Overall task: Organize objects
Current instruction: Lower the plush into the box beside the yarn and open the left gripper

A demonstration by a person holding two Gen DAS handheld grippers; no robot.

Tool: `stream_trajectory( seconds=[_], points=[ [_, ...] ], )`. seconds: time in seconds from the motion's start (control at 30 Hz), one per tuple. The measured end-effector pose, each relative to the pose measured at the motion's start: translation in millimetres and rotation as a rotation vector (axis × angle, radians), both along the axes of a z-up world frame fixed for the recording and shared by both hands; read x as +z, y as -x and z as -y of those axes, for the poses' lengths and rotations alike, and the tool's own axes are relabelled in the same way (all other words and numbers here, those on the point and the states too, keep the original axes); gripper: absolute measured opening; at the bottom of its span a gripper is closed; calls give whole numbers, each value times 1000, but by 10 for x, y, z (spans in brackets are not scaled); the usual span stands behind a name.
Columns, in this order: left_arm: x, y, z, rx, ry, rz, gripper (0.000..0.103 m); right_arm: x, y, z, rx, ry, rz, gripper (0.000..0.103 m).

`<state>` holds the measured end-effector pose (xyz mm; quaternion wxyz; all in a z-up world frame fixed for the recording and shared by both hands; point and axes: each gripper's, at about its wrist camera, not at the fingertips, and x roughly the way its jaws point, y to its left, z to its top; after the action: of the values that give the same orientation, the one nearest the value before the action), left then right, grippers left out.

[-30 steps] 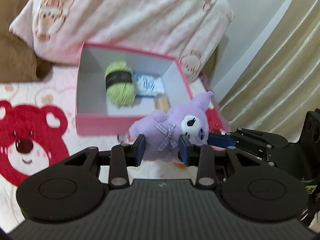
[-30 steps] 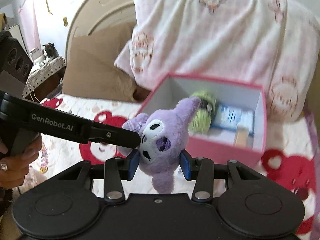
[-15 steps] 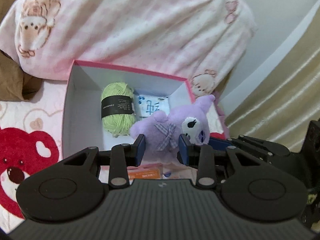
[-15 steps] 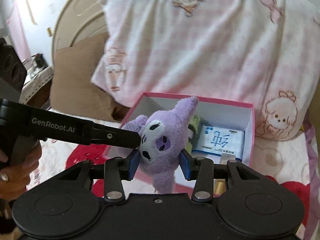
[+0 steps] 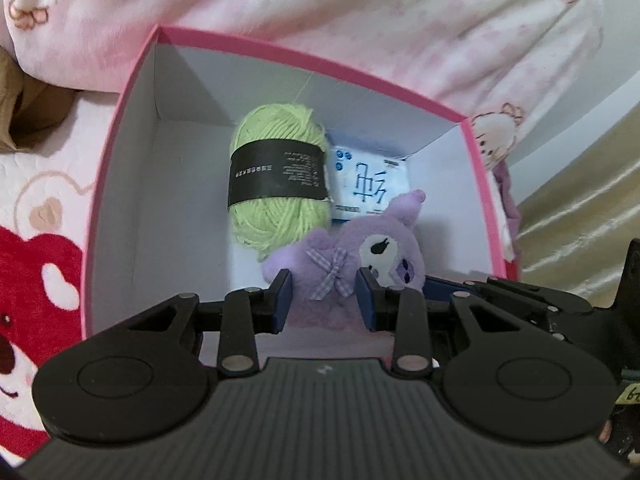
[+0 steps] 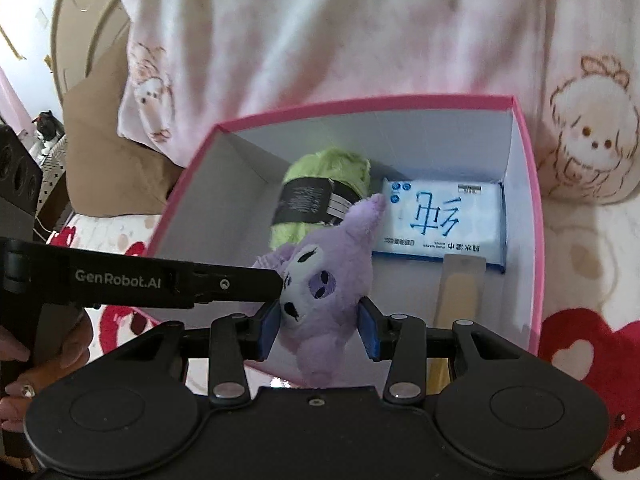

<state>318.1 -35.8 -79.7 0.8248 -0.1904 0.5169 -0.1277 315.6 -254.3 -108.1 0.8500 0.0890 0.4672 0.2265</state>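
Both grippers are shut on one purple plush toy [image 5: 352,264], held over the open pink box [image 5: 128,92]. My left gripper [image 5: 324,300] clamps its body by the checked bow. My right gripper [image 6: 318,326] clamps its head [image 6: 320,280], one ear pointing up. Inside the box lie a green yarn ball [image 5: 276,184] with a black band, a blue-white tissue pack [image 5: 368,184] and a tan flat item [image 6: 460,292]. The same yarn [image 6: 324,196], pack [image 6: 440,224] and box rim [image 6: 532,208] show in the right wrist view.
The box sits on a bed cover with red bear prints [image 5: 28,280]. A pink-and-white pillow [image 6: 320,40] leans behind the box. A brown cushion [image 6: 104,152] lies to the left. A beige curtain [image 5: 580,200] hangs to the right.
Both grippers carried the plush toy forward and down, from in front of the box to above its inside. The box now fills both views.
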Motion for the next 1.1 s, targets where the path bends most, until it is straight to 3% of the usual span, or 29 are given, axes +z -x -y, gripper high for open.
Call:
stream_trajectory(
  seconds=[0.3,0.5,0.67,1.0,1.1],
  points=[
    [-233,-97,85,9,-4,-2,32,-253,-123,26,-27,26,-67,46],
    [-347,-116,170,10,3,-18,33,-238,-68,-108,-60,173,-55,45],
    [-363,-111,210,17,-49,4,33,-237,-71,-9,-77,169,-86,36],
    [-433,-140,238,21,-37,34,27,-99,16,61,-55,161,100,37],
    [-442,-154,286,17,-49,36,26,-115,-1,34,-48,178,155,32]
  ],
)
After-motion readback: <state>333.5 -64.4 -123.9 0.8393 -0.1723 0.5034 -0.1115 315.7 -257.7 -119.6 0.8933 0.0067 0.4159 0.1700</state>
